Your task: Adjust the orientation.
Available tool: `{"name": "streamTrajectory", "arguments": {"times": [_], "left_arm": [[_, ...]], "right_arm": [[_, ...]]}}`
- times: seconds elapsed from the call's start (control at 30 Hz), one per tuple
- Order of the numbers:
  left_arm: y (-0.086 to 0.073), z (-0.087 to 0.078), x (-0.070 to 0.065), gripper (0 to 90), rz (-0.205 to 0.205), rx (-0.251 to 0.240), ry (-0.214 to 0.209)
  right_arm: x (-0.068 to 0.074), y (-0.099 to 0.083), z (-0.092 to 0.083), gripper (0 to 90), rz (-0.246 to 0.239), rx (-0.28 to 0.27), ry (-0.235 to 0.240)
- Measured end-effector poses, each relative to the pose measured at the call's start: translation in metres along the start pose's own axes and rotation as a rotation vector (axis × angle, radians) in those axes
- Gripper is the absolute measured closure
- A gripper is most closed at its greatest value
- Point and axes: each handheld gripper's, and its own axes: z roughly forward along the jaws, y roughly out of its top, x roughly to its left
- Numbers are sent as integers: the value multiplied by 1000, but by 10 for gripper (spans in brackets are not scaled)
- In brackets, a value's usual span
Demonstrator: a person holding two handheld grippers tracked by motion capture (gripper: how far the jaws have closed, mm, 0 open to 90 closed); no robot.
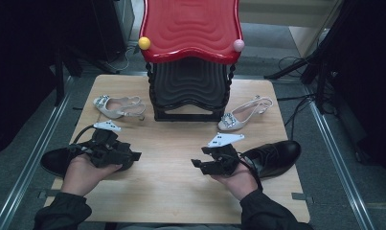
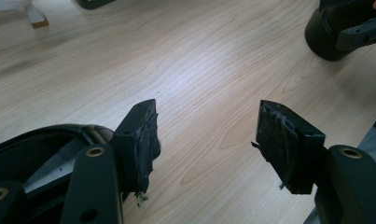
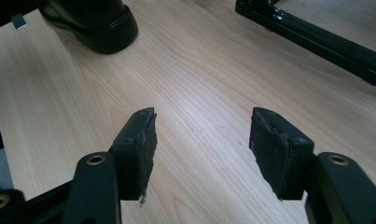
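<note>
Two black leather shoes lie on the wooden table (image 1: 176,191). The left black shoe (image 1: 54,162) sits under my left hand, and its opening (image 2: 36,149) shows beside the left jaw. The right black shoe (image 1: 274,155) lies behind my right hand. My left gripper (image 1: 130,149) (image 2: 206,123) points right and is open over bare wood. My right gripper (image 1: 200,156) (image 3: 202,126) points left, also open, with nothing between its jaws. Two beige jewelled slingback heels lie farther back, one at the left (image 1: 118,106) and one at the right (image 1: 242,115).
A shoe rack with a red top shelf (image 1: 190,26) and a black lower shelf (image 1: 190,86) stands at the back middle; its black base bar (image 3: 316,37) shows in the right gripper view. A yellow ball (image 1: 144,43) and a pink ball (image 1: 238,45) cap its corners. Cables (image 1: 296,103) trail at the right.
</note>
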Motion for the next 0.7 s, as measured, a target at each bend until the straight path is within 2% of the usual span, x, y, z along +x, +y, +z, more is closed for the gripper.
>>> {"name": "streamTrajectory", "arguments": {"times": [0.2,0.4,0.6,0.7], "left_arm": [[-3,-5,2,404,-15,-6,7],[-9,-13,9,410,-55,-21,33],[-15,-12,17,417,-79,-4,68],[-17,-10,22,421,-95,5,68]], "right_arm": [[-4,2,1,428,17,-2,-1],[-7,3,4,424,20,1,-8],[-7,6,7,420,22,-1,-2],[-7,7,9,419,23,4,1]]}}
